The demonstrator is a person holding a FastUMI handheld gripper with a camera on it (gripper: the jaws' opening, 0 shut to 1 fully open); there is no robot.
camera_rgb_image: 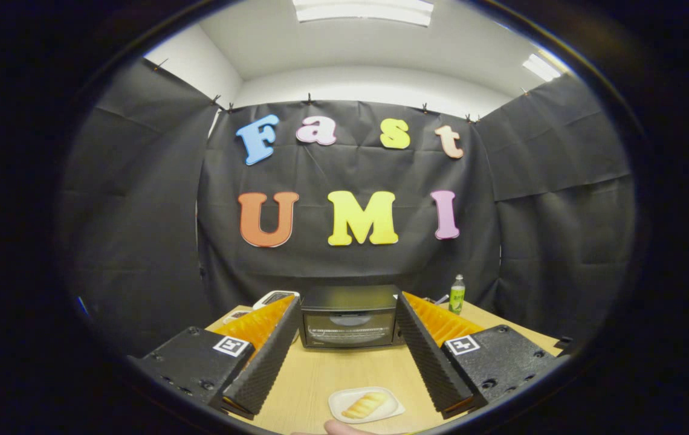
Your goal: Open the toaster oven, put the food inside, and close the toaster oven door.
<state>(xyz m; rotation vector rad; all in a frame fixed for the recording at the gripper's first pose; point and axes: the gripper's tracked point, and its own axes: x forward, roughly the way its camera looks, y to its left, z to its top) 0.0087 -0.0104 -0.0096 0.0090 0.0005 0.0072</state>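
Black cloth [344,254] hangs pinned as the booth's back and side walls, creased in places. Above it show a white wall [368,84] and white ceiling with two lit light panels [362,11]. A light wooden table [320,374] stands before the cloth.

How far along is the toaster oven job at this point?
Nothing looks done. The toaster oven door is shut, beyond the open, empty gripper. The food lies on its plate on the table, between the fingers. Opening, loading and closing all remain.
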